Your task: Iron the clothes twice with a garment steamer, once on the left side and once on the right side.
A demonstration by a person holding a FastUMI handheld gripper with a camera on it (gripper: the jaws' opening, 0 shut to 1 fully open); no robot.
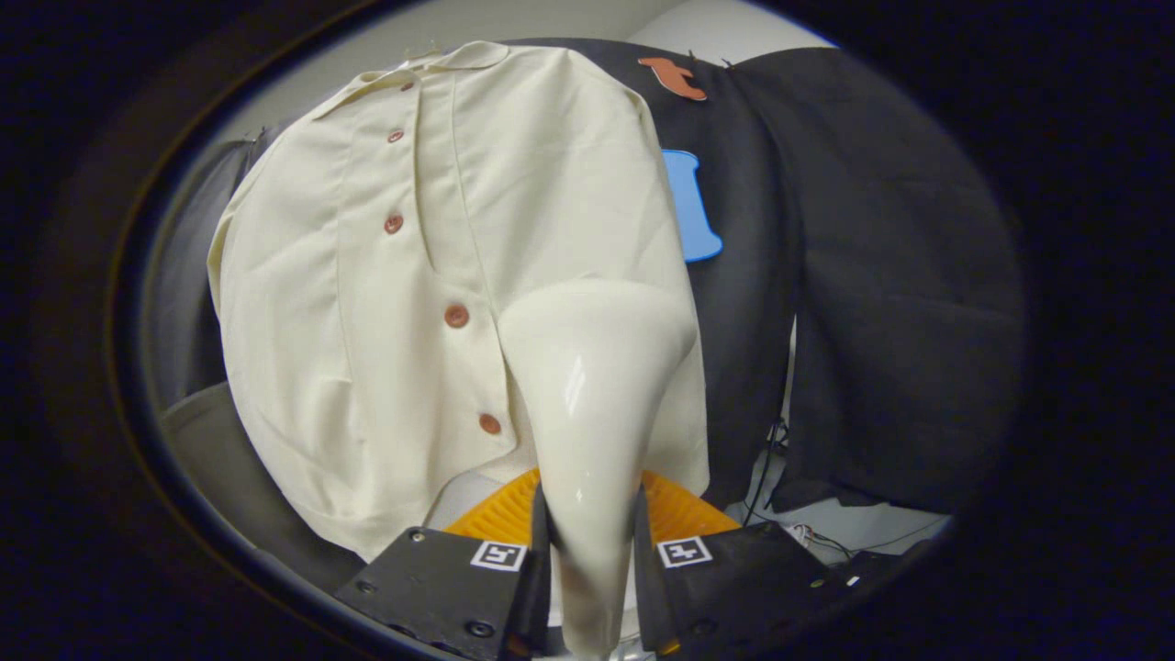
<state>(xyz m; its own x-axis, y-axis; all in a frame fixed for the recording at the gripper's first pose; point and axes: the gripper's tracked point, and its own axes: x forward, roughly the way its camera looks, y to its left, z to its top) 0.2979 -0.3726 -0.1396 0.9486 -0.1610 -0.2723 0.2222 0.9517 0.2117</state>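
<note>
While the glossy cream-white garment steamer (587, 404) is clamped by its narrow handle between the two black fingers (514, 588) of the gripper (592, 574), a pass over the cloth is judged to be in hand. The jaws are drawn in close, both pressed on the handle, with little gap left beside it. The steamer's broad, flared head is held against, or just in front of, the lower part of the cream button-front shirt (367, 303) (actual contact cannot be told), on the panel to the far side of the row of brown round buttons (456, 316). Which of the two strokes this is cannot be settled, nor how far the task has come. A steady stroke along that panel would be called for next, the head kept flat to the fabric and clear of the buttons, and then the other panel treated alike. The shirt is hung flat before the black cloth wall (872, 275), collar uppermost, mostly smooth, with soft creases near its lower hem. An orange ribbed part (675, 509) is seen just behind the fingers.
</note>
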